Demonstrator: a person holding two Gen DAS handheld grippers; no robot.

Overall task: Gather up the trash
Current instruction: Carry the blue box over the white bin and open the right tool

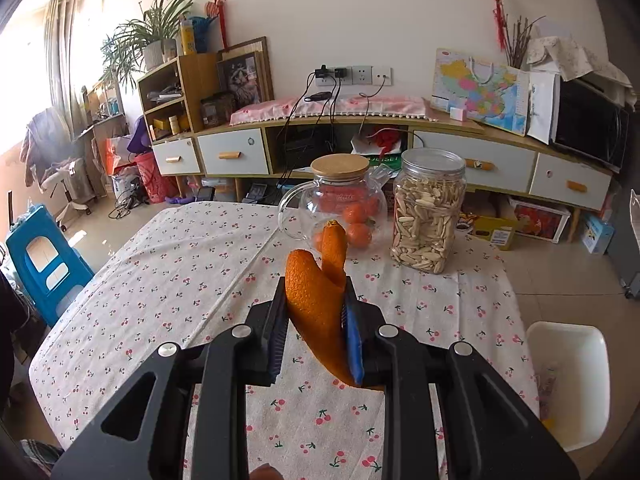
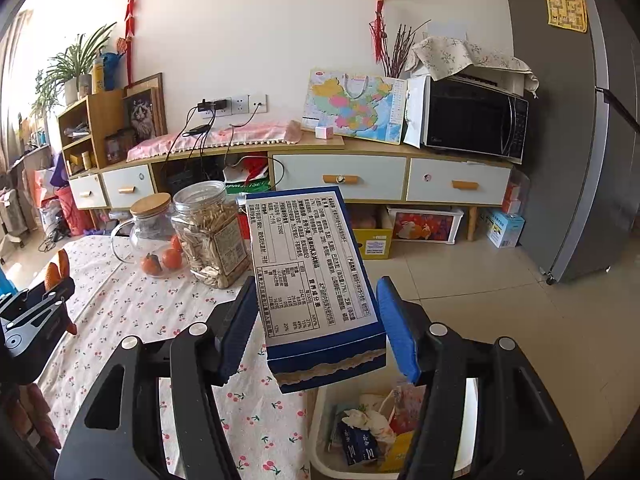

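My left gripper (image 1: 316, 292) is shut on an orange peel (image 1: 316, 300) and holds it above the cherry-print tablecloth (image 1: 160, 280). It also shows at the left edge of the right wrist view (image 2: 56, 280), with the peel (image 2: 56, 268) sticking up. My right gripper (image 2: 318, 312) holds a blue box with a white printed label (image 2: 312, 272) between its blue pads, right over the white trash bin (image 2: 320, 440) beside the table. The bin holds wrappers and crumpled paper. The bin also shows at the right of the left wrist view (image 1: 568, 380).
A glass teapot with tangerines (image 1: 344, 204) and a plastic jar of seeds (image 1: 428, 208) stand at the far end of the table. A blue stool (image 1: 44, 256) is to the left. A cabinet (image 2: 360, 176), microwave (image 2: 472, 120) and fridge (image 2: 568, 120) lie beyond.
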